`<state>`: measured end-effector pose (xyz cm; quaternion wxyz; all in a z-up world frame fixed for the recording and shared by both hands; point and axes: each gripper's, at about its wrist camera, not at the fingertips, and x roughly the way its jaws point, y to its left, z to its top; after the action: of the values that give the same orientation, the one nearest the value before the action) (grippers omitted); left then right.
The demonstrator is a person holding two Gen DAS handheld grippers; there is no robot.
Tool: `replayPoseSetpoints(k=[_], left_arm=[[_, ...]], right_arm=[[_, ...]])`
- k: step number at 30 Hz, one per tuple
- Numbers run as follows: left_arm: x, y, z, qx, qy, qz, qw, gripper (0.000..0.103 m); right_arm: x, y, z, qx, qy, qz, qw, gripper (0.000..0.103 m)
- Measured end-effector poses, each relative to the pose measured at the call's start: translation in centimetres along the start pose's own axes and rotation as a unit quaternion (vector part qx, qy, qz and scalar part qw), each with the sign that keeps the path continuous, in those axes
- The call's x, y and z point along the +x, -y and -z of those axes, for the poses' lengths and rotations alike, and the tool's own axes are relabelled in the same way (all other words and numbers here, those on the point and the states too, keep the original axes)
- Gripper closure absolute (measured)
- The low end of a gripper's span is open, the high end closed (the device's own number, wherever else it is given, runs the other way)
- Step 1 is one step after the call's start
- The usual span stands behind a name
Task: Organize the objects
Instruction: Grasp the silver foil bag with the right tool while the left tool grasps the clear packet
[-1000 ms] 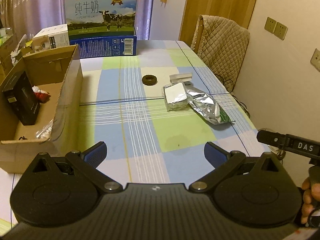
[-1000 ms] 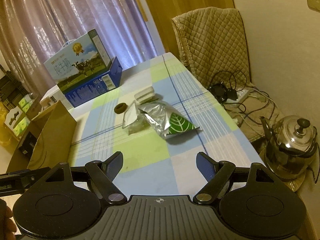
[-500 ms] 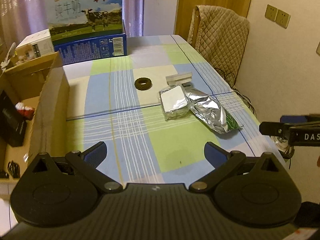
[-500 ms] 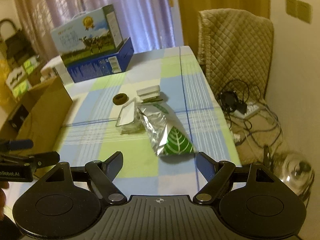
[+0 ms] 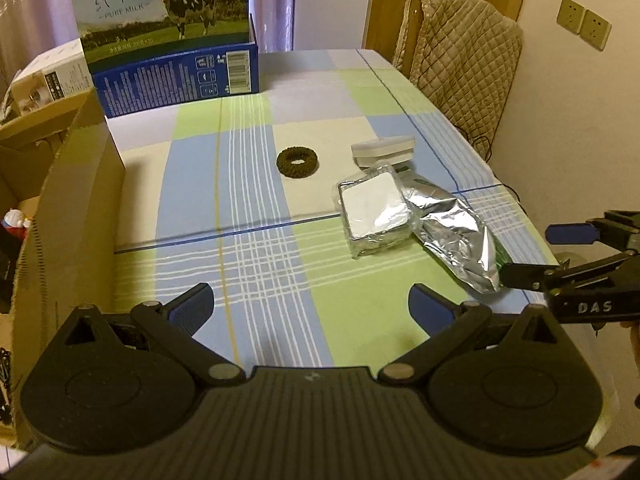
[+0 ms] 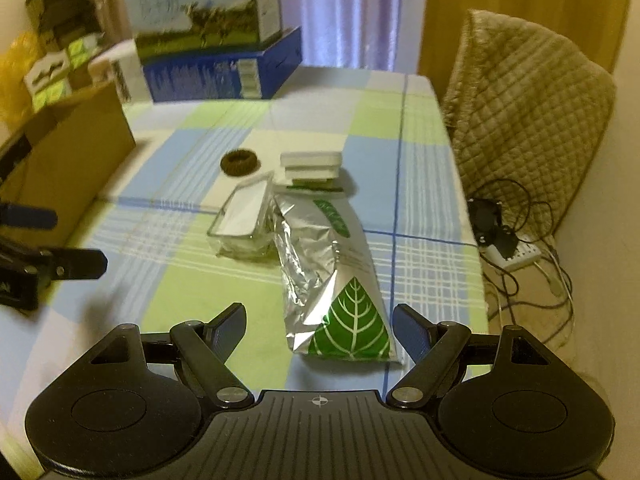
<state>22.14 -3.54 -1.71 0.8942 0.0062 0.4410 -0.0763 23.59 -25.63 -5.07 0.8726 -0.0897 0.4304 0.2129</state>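
Observation:
On the checked tablecloth lie a silver foil pouch with a green leaf print, a clear-wrapped white square pack, a flat white case and a dark brown ring. My right gripper is open, its fingers on either side of the pouch's near end, just short of it. The same pouch, pack, case and ring show in the left wrist view. My left gripper is open and empty over the table's near part.
An open cardboard box stands along the left edge with items inside. A blue milk carton stands at the back. A chair with a quilted cover is at the far right. Cables and a power strip lie on the floor.
Both grippers have moved forward over the table. The right one has swung towards the foil pouch, which now lies between its open fingers' line. Nothing has been picked up.

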Motion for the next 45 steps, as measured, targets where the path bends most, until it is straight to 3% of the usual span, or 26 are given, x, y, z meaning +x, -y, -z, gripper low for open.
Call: replayPoseSetpoints(k=[19,28,35,38,45], left_arm=[[3.9,-1.0,-0.2,-0.009,-0.022,0.007,0.9997,0.001],[5.3,-1.0,-0.6,-0.018,-0.029,0.023,0.9991,0.001],[6.3,-0.8,-1.0,-0.022,-0.029,0.024,0.9991,0.001],[6.9,-0.5,-1.5,-0.025,-0.028,0.031,0.9988,0.001],[8.4,0.3,-3.2,-0.029,-0.021,0.053,0.9979,0.001]], right_arm=[[8.3,0.2,-2.0,-0.075,-0.060,-0.006,0.995,0.025],[11.1,1.9,-2.9,-0.055,-0.072,-0.020,0.996,0.026],[10.2,2.5,-3.2,-0.029,-0.069,-0.009,0.997,0.057],[9.6,2.4,-3.2,-0.029,-0.066,-0.010,0.997,0.062],[8.3,2.8,-2.1,-0.003,-0.062,0.007,0.998,0.064]])
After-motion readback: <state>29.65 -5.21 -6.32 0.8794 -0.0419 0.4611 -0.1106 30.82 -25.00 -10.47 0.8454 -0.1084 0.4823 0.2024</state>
